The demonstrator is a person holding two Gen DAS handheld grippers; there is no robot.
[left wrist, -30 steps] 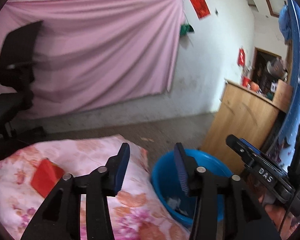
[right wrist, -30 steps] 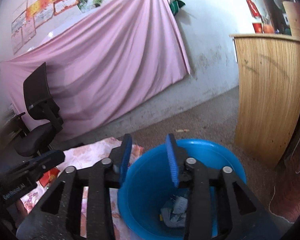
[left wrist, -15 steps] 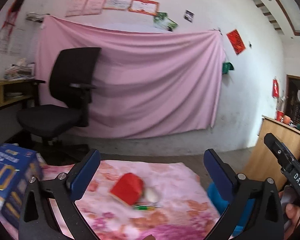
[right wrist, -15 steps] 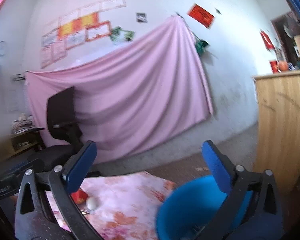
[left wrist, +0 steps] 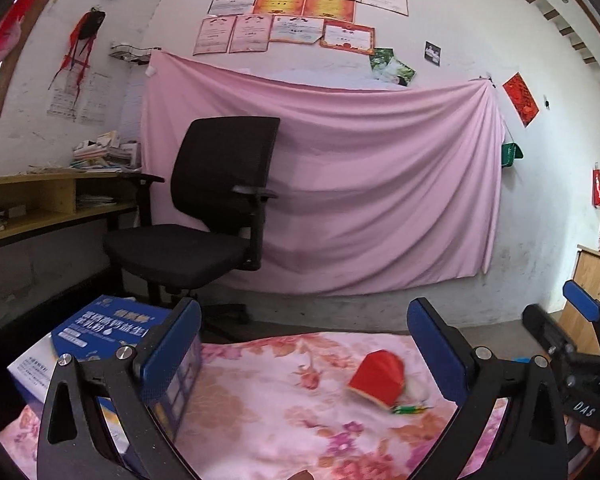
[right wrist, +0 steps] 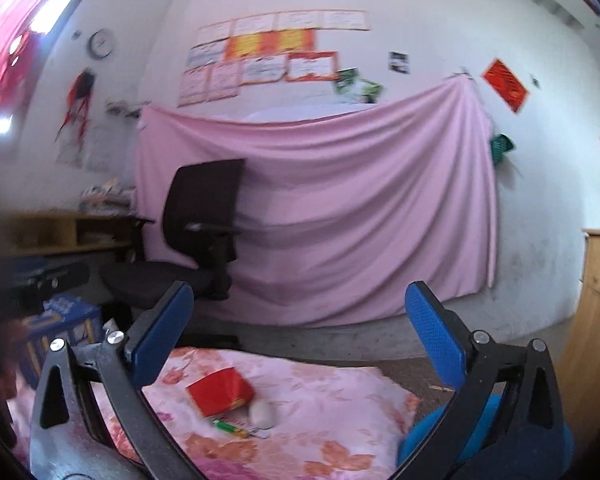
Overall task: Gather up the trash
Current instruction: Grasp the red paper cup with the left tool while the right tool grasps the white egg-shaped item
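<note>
A crushed red carton (left wrist: 377,376) (right wrist: 221,395), a small white lump (right wrist: 263,413) (left wrist: 414,390) and a green wrapper (right wrist: 231,427) (left wrist: 410,409) lie together on the pink floral cloth (left wrist: 284,412) (right wrist: 332,412). My left gripper (left wrist: 304,352) is open and empty, held above the cloth, with the trash to the right between its jaws. My right gripper (right wrist: 296,340) is open and empty above the cloth; it also shows at the right edge of the left wrist view (left wrist: 580,344). The blue bin (right wrist: 424,436) sits low right, mostly hidden behind the right finger.
A blue and white box (left wrist: 100,332) (right wrist: 56,328) stands at the cloth's left end. A black office chair (left wrist: 204,220) stands behind, in front of a pink hanging sheet (left wrist: 360,184). A wooden shelf desk (left wrist: 40,204) is at left, a wooden cabinet (right wrist: 596,320) at right.
Both grippers have opened wide and swung up and left from over the blue bin to face the cloth and the trash on it. The bin has slid out to the right.
</note>
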